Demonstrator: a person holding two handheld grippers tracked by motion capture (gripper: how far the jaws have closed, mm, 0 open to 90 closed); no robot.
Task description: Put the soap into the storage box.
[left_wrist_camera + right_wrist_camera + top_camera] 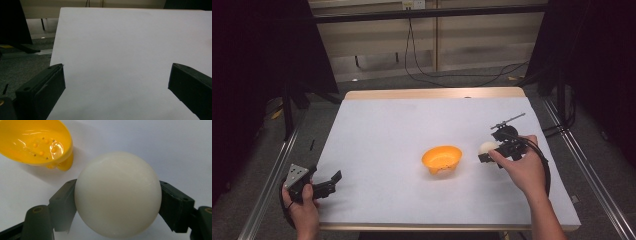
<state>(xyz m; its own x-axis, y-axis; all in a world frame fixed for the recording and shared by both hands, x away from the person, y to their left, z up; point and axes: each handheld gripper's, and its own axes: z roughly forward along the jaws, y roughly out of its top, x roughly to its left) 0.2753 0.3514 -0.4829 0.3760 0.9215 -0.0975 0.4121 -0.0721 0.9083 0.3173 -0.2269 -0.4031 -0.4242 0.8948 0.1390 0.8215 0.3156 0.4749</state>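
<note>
A: What lies under everything?

B: A surface (377,130) covered by a pale sheet, with a strip of bare wood along its far edge (432,93).

A: And around it?

B: Metal rails run along the floor, one at the left (272,185) and one at the right (592,175). The floor itself is grey carpet (377,82).

A: Anything behind?

B: A pale wall panel (377,42) with black cables (412,50) hanging down it and looping across the carpet toward the right. Dark drapes stand at both sides, left (257,60) and right (597,55). A black beam (427,14) crosses near the top.
</note>
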